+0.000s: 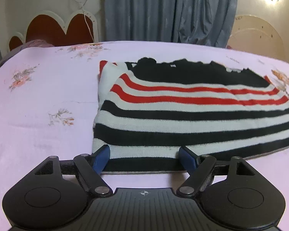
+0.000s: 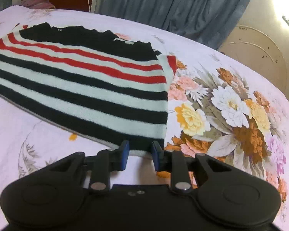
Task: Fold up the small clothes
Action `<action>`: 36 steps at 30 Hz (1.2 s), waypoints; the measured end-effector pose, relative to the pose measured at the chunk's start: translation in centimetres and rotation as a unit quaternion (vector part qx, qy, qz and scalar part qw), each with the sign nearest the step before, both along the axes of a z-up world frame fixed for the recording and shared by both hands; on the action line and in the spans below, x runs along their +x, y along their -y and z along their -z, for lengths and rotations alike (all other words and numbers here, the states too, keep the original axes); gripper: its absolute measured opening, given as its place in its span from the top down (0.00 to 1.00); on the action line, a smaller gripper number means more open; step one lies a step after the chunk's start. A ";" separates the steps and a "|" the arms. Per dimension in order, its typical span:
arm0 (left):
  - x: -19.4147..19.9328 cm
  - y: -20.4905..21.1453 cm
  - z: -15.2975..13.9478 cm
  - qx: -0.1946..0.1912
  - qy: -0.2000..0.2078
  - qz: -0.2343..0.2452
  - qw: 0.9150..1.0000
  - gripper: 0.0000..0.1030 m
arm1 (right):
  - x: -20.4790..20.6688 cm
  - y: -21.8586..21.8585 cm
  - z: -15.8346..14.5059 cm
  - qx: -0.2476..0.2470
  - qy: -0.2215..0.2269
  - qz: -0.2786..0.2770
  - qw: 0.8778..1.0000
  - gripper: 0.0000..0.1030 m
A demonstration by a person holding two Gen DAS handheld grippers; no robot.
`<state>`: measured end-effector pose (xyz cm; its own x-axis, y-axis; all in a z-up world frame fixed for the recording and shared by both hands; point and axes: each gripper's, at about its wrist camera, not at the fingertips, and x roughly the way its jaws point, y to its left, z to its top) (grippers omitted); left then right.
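Note:
A knitted sweater (image 1: 183,115) with black, white and red stripes lies flat on the bed, sleeves tucked in, its hem towards me. My left gripper (image 1: 144,152) stands wide open at the hem's left end, with the black and white hem band lying between its blue fingertips (image 1: 104,154). In the right wrist view the same sweater (image 2: 86,88) reaches to its right edge. There my right gripper (image 2: 140,146) has its jaws narrow, with the hem's right corner between the blue pads (image 2: 125,150). The cloth there lies flat, not bunched, so I read the pads as not pressing.
The bed sheet (image 1: 38,115) is pale pink with a large flower print (image 2: 231,111) right of the sweater. A red and white headboard (image 1: 54,28) and blue curtains (image 1: 163,9) stand behind the bed. A purple cloth (image 2: 38,2) lies by the headboard.

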<state>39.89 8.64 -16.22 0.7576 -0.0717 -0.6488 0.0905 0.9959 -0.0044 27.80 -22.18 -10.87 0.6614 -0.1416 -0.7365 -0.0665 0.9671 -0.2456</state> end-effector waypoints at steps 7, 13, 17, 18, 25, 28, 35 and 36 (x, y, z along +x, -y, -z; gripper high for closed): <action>-0.3 0.0 0.5 0.005 0.014 0.016 1.000 0.24 | -0.2 0.7 -0.8 0.014 0.021 0.016 1.000 0.78; -1.1 0.0 -0.8 -0.005 0.023 -0.007 1.000 0.24 | -0.7 0.6 -0.8 0.006 0.020 0.012 1.000 0.77; -3.5 -1.7 -1.0 -0.076 0.021 -0.058 0.995 0.24 | -2.4 1.5 -1.6 0.038 0.044 0.025 0.998 0.74; -3.9 -2.2 -0.6 -0.096 0.013 -0.074 0.993 0.24 | -2.7 1.6 -1.5 0.050 0.041 0.026 0.998 0.74; -3.2 -5.4 1.9 -0.257 0.010 -0.174 0.951 0.35 | -3.1 0.6 -2.4 0.130 0.058 -0.007 0.990 0.91; -1.3 -5.7 2.8 -0.295 0.015 -0.190 0.936 0.37 | -1.9 -0.4 -3.2 0.157 0.063 -0.014 0.986 0.98; 1.6 -6.1 3.8 -0.340 0.034 -0.215 0.915 0.57 | 4.4 -3.8 -3.3 0.211 0.045 -0.033 0.976 0.99; 1.9 -6.4 4.1 -0.346 0.032 -0.219 0.912 0.67 | 5.6 -4.6 -3.1 0.215 0.039 -0.037 0.975 0.99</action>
<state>41.83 15.04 -20.29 0.8465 -0.1289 -0.5165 -0.2925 0.6980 -0.6536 33.39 -17.54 -7.73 0.7144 0.2195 -0.6644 -0.1366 0.9750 0.1752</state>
